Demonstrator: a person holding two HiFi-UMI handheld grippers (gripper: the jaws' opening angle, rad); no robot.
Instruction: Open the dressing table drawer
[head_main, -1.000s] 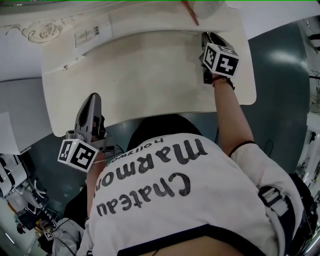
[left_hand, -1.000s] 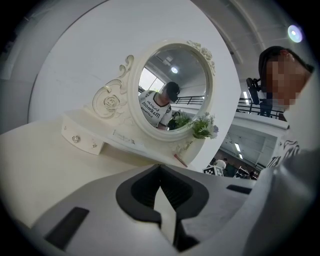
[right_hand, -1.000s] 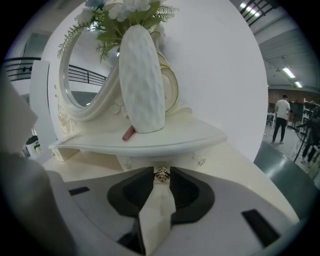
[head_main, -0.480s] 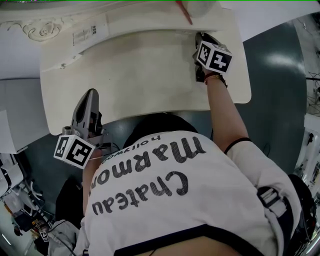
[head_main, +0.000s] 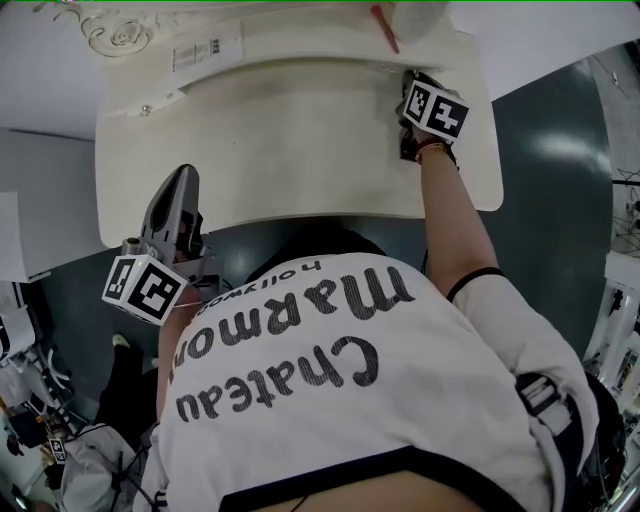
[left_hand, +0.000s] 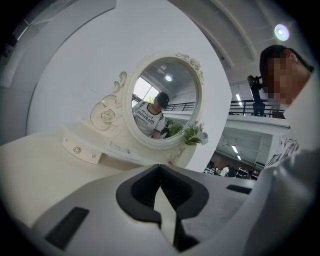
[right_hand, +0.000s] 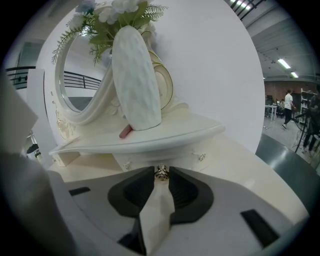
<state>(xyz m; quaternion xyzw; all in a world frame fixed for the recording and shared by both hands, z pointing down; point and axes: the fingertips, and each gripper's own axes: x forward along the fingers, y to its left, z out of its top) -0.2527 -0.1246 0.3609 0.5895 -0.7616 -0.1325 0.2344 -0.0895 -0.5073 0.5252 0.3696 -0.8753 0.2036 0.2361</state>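
Note:
The cream dressing table (head_main: 280, 150) carries small drawers under a raised shelf at its back. My right gripper (right_hand: 161, 173) reaches the right-hand drawer front (right_hand: 145, 161). Its jaws have just been closing and now pinch the small metal drawer knob (right_hand: 161, 172) between their tips. In the head view the right gripper (head_main: 412, 76) lies at the table's back right. My left gripper (head_main: 184, 176) hovers at the front left edge, tips together, holding nothing. In the left gripper view the left gripper (left_hand: 160, 166) points toward the oval mirror (left_hand: 162, 102).
A white vase of flowers (right_hand: 134, 80) and a red stick (right_hand: 125, 131) stand on the shelf (right_hand: 165, 137) above the drawer. Another drawer with knobs (left_hand: 80, 150) sits at the far left. The person's body fills the near side of the table; grey floor (head_main: 560, 160) lies to the right.
The left gripper has lifted a little by the table's front edge. The right gripper has stayed at the back right of the table. The head view has shifted slightly.

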